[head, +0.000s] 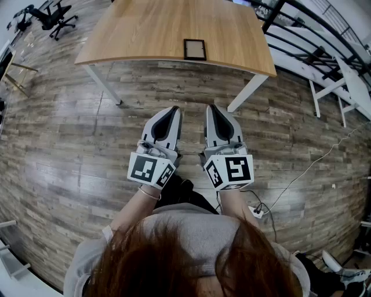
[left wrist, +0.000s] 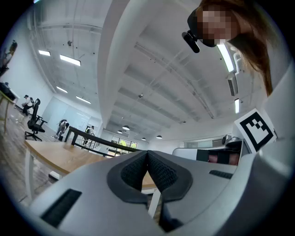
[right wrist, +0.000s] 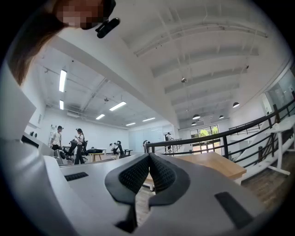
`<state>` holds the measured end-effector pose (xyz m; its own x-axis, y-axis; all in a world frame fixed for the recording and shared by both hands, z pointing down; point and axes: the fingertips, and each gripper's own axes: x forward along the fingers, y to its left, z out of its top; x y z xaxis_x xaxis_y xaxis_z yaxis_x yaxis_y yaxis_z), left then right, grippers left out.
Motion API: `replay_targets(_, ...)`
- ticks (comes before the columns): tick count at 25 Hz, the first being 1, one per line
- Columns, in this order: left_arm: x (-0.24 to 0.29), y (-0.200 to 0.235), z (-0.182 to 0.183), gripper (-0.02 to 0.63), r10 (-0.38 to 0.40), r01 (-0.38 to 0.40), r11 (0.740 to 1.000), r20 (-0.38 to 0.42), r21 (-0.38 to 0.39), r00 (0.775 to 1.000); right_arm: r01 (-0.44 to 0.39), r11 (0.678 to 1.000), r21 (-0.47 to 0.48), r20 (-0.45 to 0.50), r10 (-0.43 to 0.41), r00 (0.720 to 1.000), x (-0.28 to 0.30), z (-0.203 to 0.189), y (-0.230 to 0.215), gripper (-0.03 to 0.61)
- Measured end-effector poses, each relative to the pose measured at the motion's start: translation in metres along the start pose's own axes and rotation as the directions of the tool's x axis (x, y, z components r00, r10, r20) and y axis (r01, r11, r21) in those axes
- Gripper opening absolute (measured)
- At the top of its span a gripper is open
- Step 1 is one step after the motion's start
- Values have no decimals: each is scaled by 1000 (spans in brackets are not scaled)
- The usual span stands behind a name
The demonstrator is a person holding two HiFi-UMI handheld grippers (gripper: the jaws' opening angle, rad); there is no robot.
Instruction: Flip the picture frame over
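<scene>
A dark picture frame [head: 195, 49] lies flat near the front edge of a wooden table [head: 145, 29] in the head view. My left gripper [head: 174, 109] and right gripper [head: 212, 108] hang side by side over the floor, well short of the table. Both are shut with nothing between the jaws. In the left gripper view the left gripper [left wrist: 147, 154] shows its dark pads pressed together, with the table [left wrist: 60, 154] beyond. The right gripper [right wrist: 148, 157] looks the same in the right gripper view, pads touching, the table [right wrist: 216, 163] ahead to the right. The frame is hidden in both gripper views.
Wood-plank floor [head: 69, 145] lies between me and the table. White table legs [head: 246, 93] stand at the front. A black railing [head: 313, 52] and white stands run along the right. A cable and power strip [head: 256, 211] lie on the floor at my right. Office chairs [head: 55, 17] stand far left.
</scene>
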<state>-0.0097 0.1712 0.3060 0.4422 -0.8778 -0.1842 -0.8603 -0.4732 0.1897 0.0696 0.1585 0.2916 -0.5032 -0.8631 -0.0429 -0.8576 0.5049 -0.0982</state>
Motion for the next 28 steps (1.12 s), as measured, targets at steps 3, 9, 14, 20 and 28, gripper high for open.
replay_targets(3,1,5,-2,6,-4,4,1000,-1,-1,1000,12,997,-81,6,-11,1000,3,1,3,12)
replay_targets(9,23,26,-4,6,-1,1,1000,13,-10,1000,-14,998,-68,9,15,1000,30,-1,0,12)
replay_targets(14,60,60,-9,5,-16,16,1000,13,-10,1000,9,997,-79,5,-8,1000,76,-7,-13,12)
replay_targets(20,126,124,-10,6,-38,38,999,15,2,999,31,994,-107,23,-29,999,164,-9,-35,12)
replay_targets(28,217,176,2,6,-126,126,992,-1,31,992,95,989,-118,60,-88,994,258,12,-70,12)
